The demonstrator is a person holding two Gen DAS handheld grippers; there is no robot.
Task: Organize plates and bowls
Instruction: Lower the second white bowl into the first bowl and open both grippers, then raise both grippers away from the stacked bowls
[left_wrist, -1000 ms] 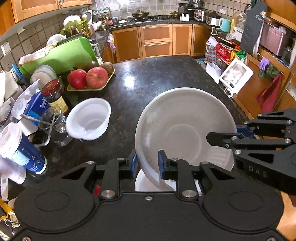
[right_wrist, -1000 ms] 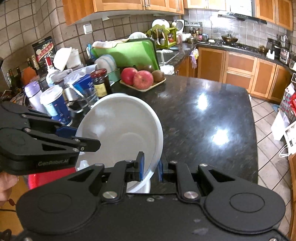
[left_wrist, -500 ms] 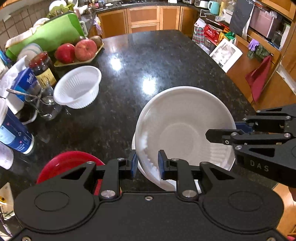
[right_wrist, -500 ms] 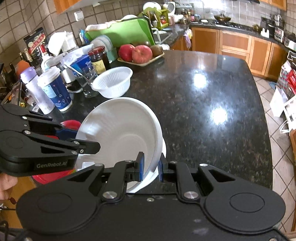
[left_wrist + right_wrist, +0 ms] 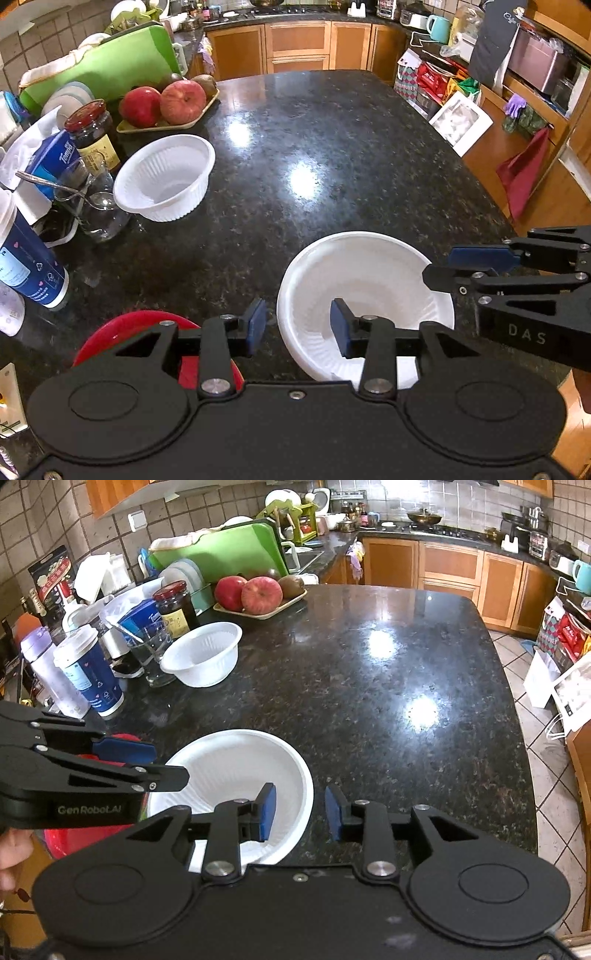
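Observation:
A white plate [image 5: 369,280] [image 5: 240,764] lies flat on another white dish at the near edge of the black stone counter [image 5: 314,147]. My left gripper [image 5: 297,325] straddles the plate's left rim. Its jaws are opening and the pads stand clear of the rim. My right gripper [image 5: 300,812] straddles the right rim, also opening, with its pads off the plate. Each gripper shows in the other's view: the right one [image 5: 461,269], the left one [image 5: 162,764]. A red bowl [image 5: 129,332] [image 5: 55,845] sits left of the stack. A white ribbed bowl [image 5: 166,181] [image 5: 203,653] stands farther back on the left.
Along the left edge stand a blue paper cup [image 5: 26,258], a glass with a spoon [image 5: 96,210], a dark jar [image 5: 92,133] and a tray of apples [image 5: 166,107]. A green cutting board [image 5: 221,554] leans behind them. The counter drops off at the right toward the tiled floor [image 5: 546,738].
The white plate came down from a tilted, two-gripper hold to lie flat on the white dish below. Both grippers have let go of its rim and opened.

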